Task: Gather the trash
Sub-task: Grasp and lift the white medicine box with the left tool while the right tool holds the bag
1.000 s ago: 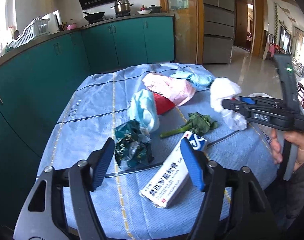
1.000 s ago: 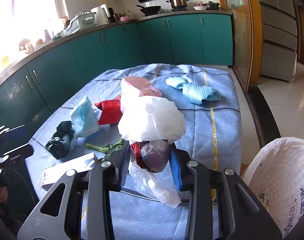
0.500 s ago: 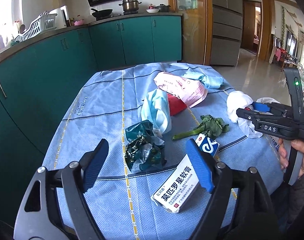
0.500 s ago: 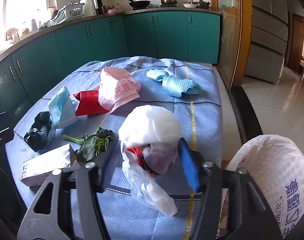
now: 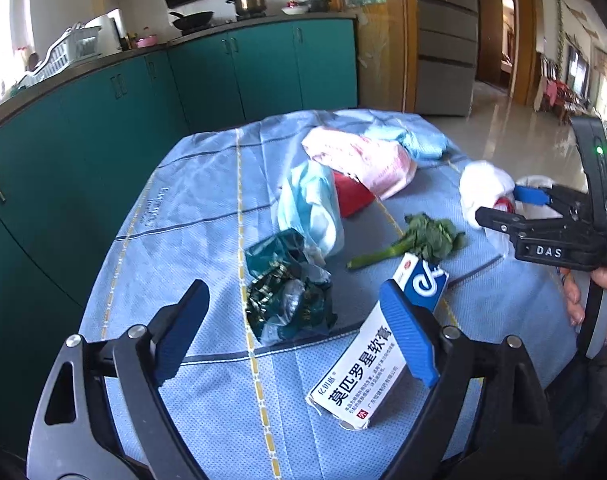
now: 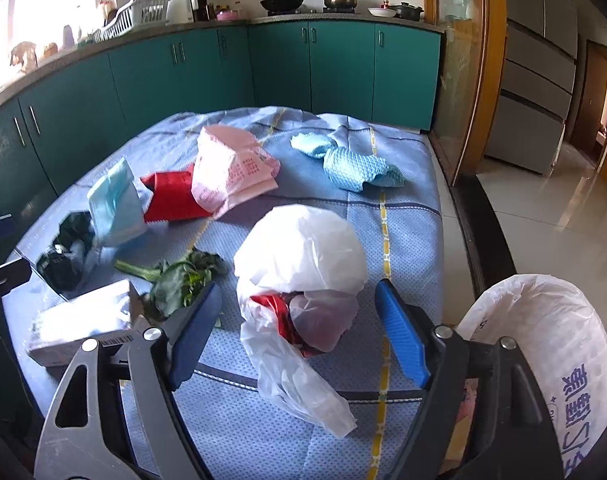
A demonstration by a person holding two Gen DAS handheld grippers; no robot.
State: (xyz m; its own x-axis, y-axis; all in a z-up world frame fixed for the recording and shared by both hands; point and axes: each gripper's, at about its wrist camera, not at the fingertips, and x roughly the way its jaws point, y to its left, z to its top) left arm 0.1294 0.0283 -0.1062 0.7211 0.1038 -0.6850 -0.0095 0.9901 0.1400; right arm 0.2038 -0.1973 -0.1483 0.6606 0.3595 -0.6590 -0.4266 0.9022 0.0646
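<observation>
The white plastic bag bundle [image 6: 299, 280] lies on the blue tablecloth [image 6: 407, 216] between my right gripper [image 6: 299, 336] jaws, which have just been opening wide and are clear of it. My left gripper [image 5: 299, 332], also just widened, frames the dark green wrapper [image 5: 287, 296], holding nothing.

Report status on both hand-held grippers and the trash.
Left hand-held gripper open, empty, jaws just widened. Right hand-held gripper jaws just opened, pads off the white plastic bag lying between them. Medicine box beside left gripper's right finger. Nothing blocking.
</observation>
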